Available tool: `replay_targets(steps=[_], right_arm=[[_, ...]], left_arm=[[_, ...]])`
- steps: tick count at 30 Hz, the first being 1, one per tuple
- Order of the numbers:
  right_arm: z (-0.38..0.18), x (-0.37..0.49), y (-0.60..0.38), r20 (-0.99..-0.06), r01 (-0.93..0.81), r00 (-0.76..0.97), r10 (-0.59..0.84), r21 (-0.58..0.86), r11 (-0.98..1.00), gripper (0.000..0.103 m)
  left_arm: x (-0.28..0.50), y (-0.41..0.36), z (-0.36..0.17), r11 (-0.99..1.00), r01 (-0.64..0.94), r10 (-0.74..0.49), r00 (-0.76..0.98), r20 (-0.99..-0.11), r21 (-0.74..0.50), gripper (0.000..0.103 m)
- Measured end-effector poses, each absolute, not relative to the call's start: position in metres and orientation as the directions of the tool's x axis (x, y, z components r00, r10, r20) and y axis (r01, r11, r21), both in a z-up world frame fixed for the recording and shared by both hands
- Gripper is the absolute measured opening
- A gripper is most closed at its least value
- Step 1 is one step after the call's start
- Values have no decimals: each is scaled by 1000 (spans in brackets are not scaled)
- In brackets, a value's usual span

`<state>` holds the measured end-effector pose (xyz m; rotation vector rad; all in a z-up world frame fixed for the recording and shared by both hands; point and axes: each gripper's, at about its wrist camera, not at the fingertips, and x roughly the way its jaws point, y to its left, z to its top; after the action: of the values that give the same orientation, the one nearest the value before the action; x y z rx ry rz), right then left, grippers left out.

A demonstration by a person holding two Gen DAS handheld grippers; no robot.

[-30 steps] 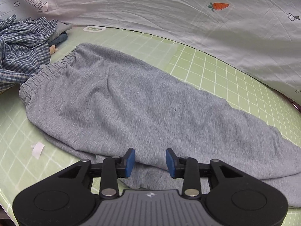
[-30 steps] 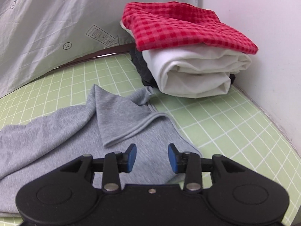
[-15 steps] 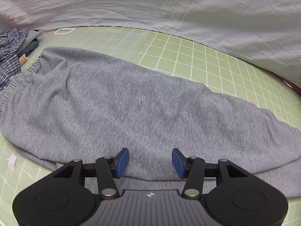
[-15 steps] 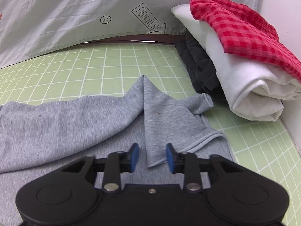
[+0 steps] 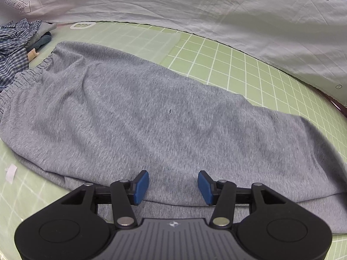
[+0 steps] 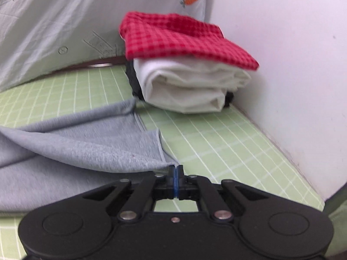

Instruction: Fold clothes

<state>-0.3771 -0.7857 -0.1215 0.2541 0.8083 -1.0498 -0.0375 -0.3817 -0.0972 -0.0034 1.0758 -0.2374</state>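
Grey sweatpants (image 5: 151, 112) laid lengthwise along the desk (image 6: 216, 143).
Right gripper (image 6: 175, 173) jaws clamp a hem corner; left gripper (image 5: 172, 184) jaws gape empty above mid-leg, waistband farther left.

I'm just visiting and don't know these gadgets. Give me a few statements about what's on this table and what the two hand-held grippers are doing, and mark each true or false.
1. The right hand-held gripper is shut on a hem corner of the grey sweatpants. True.
2. The left hand-held gripper is clamped on the sweatpants. False: its jaws are open, poised over the fabric.
3. A red checked cloth tops the folded stack. True.
4. The folded white cloth lies on top of the red one. False: it lies beneath it.
5. A crumpled blue plaid shirt lies by the sweatpants' waistband. True.
6. The green mat is plain. False: it has a white grid.
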Motion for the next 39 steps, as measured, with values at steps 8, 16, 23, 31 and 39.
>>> replay_targets(steps=[8, 16, 23, 31, 39], right_arm=[[-115, -350, -781, -707, 831, 300, -640, -135, 539, 33], [-102, -267, -772, -701, 668, 514, -494, -33, 743, 58], [-127, -198, -775, -750, 574, 542, -379, 1, 819, 71], [-150, -127, -783, -785, 496, 544, -298, 15, 868, 87], [-145, -97, -803, -765, 540, 540, -350, -4, 842, 85]], left_arm=[[-31, -386, -96, 973, 198, -198, 458, -867, -118, 52], [-29, -389, -107, 974, 195, -187, 435, -881, -111, 54], [-23, -392, -111, 976, 197, -170, 435, -884, -91, 59], [-15, -402, -116, 975, 217, -146, 439, -887, -53, 68], [-8, -409, -117, 978, 207, -121, 438, -891, -31, 71]])
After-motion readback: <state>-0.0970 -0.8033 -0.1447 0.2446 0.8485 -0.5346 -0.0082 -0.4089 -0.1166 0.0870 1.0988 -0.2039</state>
